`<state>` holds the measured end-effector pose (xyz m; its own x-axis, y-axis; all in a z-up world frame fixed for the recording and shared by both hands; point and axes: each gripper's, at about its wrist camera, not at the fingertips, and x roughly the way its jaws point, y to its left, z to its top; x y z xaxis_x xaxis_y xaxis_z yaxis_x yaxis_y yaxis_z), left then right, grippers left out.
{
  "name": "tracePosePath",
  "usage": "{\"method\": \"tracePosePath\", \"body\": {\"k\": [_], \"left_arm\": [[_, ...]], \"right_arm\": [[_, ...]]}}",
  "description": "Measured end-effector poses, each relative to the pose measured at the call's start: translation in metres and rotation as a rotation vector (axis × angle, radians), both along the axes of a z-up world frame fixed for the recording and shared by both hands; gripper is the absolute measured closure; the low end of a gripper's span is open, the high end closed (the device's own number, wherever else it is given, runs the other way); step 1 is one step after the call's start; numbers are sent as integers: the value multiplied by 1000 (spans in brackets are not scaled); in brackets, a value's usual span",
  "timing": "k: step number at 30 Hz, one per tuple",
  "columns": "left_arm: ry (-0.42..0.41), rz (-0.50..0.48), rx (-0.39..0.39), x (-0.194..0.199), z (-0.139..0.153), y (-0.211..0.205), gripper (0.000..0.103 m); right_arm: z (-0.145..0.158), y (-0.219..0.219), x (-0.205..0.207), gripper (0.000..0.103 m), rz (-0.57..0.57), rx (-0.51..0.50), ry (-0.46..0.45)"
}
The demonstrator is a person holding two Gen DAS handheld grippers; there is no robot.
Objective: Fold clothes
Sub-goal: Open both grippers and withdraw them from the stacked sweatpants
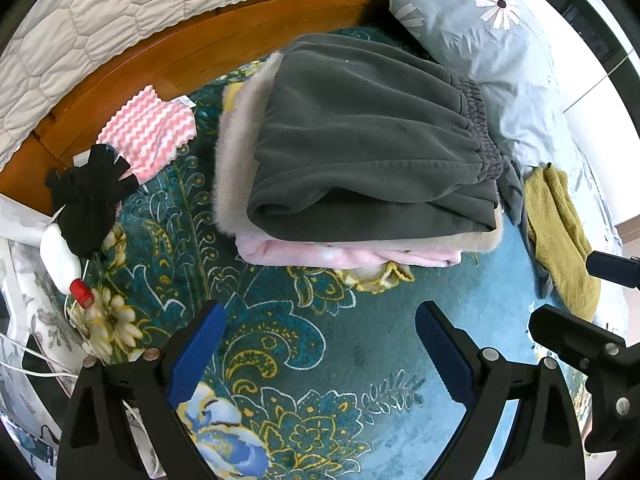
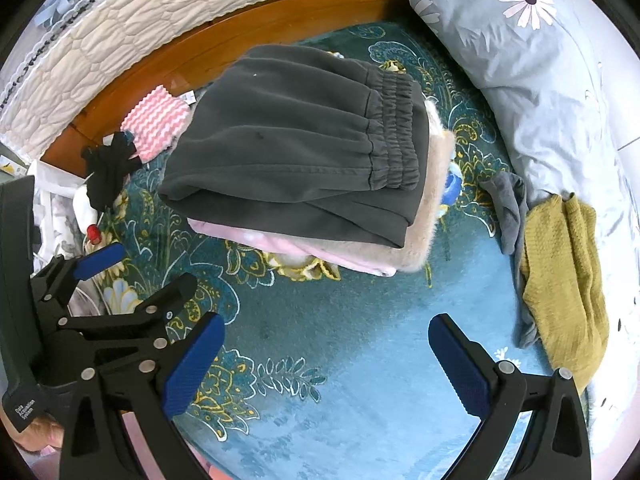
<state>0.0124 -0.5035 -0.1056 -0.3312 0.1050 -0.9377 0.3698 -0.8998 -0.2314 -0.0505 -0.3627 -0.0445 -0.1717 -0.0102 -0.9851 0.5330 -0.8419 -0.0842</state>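
Observation:
A folded dark grey pair of trousers (image 1: 360, 140) with an elastic waistband lies on top of a stack, over a beige furry garment (image 1: 236, 160) and a pink garment (image 1: 348, 254). The same trousers (image 2: 288, 140) show in the right wrist view. A mustard knitted garment (image 1: 560, 240) (image 2: 564, 288) and a small grey cloth (image 2: 508, 208) lie unfolded to the right. My left gripper (image 1: 320, 344) is open and empty above the bedspread, in front of the stack. My right gripper (image 2: 326, 356) is open and empty too. The left gripper also shows in the right wrist view (image 2: 140, 268).
The teal floral bedspread (image 1: 320, 400) covers the bed. A pink-and-white striped cloth (image 1: 148, 132), a black glove (image 1: 88, 196) and a white bottle with a red cap (image 1: 64, 268) lie at the left. A grey floral pillow (image 1: 460, 20) sits at the back right. A wooden headboard (image 1: 160, 60) runs behind.

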Motion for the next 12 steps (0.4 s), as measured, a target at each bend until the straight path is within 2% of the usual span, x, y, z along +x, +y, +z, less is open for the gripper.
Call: {"method": "tracePosePath", "body": {"k": [12], "left_arm": [[7,-20,-3,-4,5,4,7]], "right_arm": [[8,0,0,0,6,10,16]]}}
